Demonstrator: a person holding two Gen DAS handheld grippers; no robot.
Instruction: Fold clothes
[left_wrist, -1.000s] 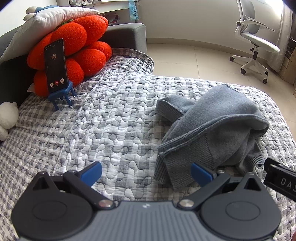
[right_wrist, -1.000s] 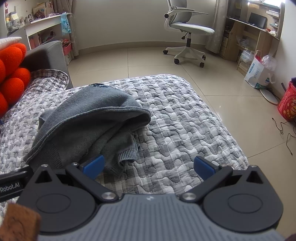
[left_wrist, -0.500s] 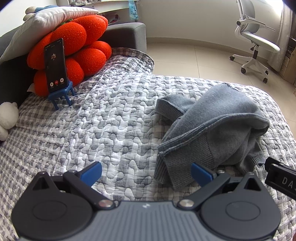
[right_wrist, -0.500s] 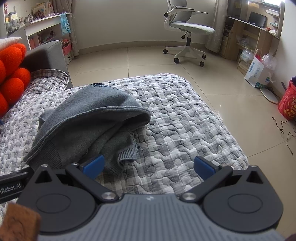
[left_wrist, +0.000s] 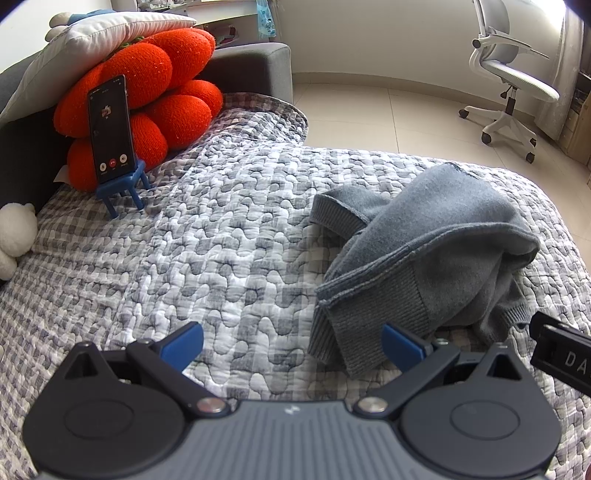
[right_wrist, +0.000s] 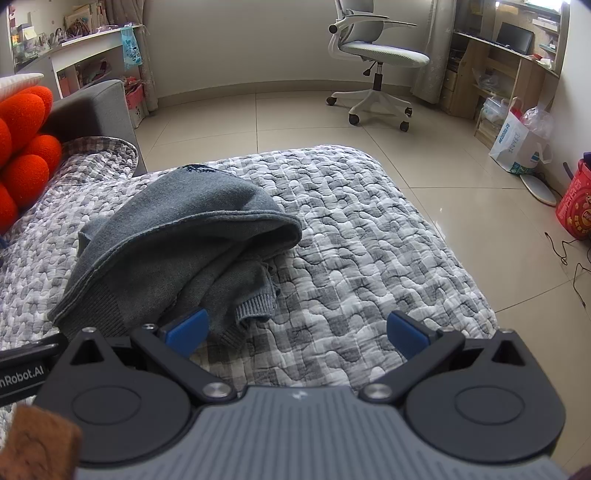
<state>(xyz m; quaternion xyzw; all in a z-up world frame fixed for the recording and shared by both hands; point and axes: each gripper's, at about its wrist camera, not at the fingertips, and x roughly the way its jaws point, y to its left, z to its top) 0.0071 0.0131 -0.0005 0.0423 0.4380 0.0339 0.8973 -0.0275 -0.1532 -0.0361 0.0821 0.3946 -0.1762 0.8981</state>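
Lying crumpled, ribbed grey knit sweater (left_wrist: 424, 254), quilted bedspread (left_wrist: 221, 229)

**My two grippers up close**

My left gripper (left_wrist: 291, 341) has a ribbed grey body, two round black discs, black linkage arms with silver screws, and blue fingertips (left_wrist: 183, 341). My right gripper (right_wrist: 295, 328) is built the same, with blue fingertips (right_wrist: 406, 328). Left of its body, a black bar carries white lettering ending "nRobot.AI".
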